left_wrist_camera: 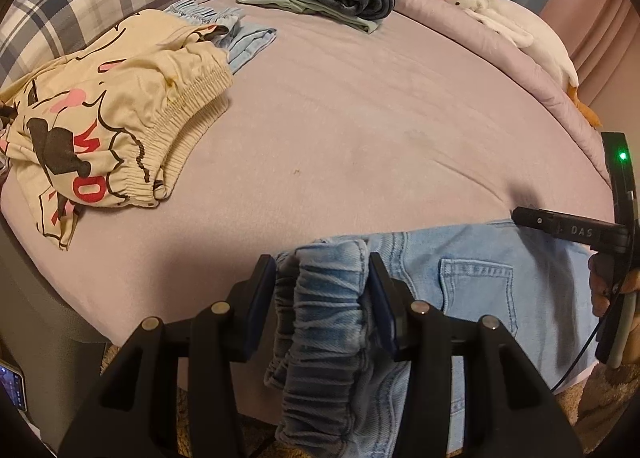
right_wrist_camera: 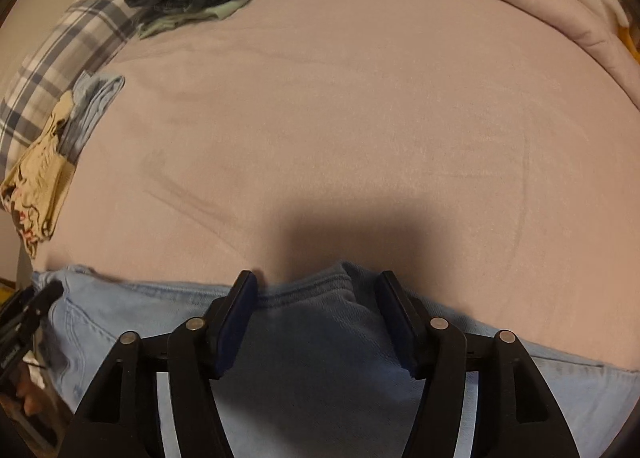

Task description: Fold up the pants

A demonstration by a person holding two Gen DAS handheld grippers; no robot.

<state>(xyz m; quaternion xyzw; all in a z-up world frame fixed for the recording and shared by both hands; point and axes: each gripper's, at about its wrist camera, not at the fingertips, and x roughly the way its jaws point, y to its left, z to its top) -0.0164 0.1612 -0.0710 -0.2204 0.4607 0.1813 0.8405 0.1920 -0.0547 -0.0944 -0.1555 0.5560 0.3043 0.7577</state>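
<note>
The light-blue jeans [left_wrist_camera: 476, 290] lie along the near edge of the bed [left_wrist_camera: 340, 130], their long axis running side to side between the 2 tools. The left hand-held gripper [left_wrist_camera: 322, 290] is clamped on the gathered elastic waistband [left_wrist_camera: 320, 298], which bunches up between its pads. The right hand-held gripper [right_wrist_camera: 318, 322] has a fold of denim pinched between its fingers further along the leg, and looks closed on it. Both ends are held at the near edge, so I'd judge the coming fold turns on carrying one end along that axis toward the other. The open sheet lies straight ahead, away from both.
</note>
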